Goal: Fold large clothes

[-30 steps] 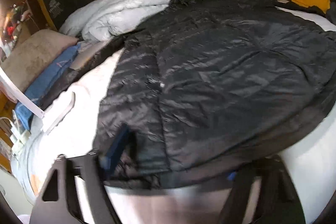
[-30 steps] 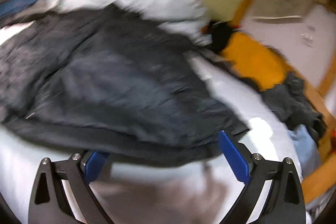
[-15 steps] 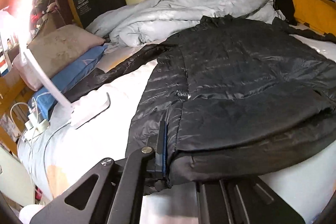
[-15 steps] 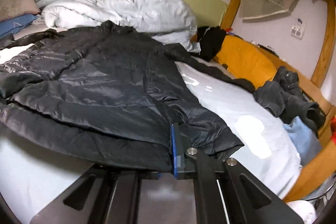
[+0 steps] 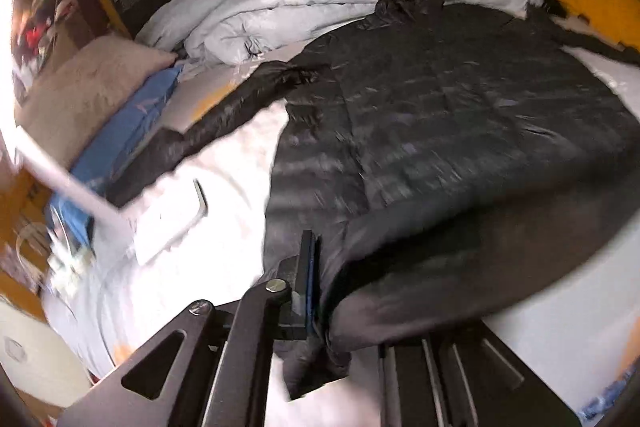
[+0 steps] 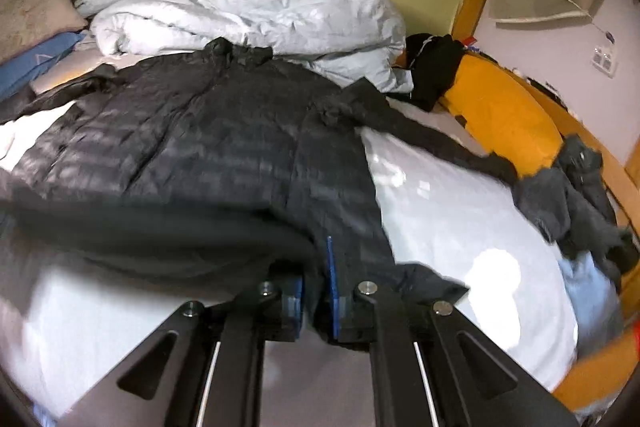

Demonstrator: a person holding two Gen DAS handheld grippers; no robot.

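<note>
A large black quilted puffer jacket (image 5: 460, 115) lies spread on the white bed sheet (image 5: 224, 179), collar toward the far wall, sleeves stretched out to both sides. My left gripper (image 5: 320, 279) is shut on the jacket's bottom hem at its left corner, the fabric bunched between the blue pads. In the right wrist view the same jacket (image 6: 208, 139) fills the left half. My right gripper (image 6: 316, 291) is shut on the hem at the right corner. The hem is lifted and curls over toward the collar.
A crumpled pale grey duvet (image 6: 248, 11) lies behind the jacket. An orange cushion (image 6: 500, 111) and dark clothes (image 6: 576, 195) lie along the wooden rail on the right. A beige pillow (image 5: 84, 91), blue cloth (image 5: 132, 131) and a white device (image 5: 168, 223) lie at the left.
Both grippers went from open around the hem a second ago to shut on it. They have since lifted the hem, which now curls over the jacket body.
</note>
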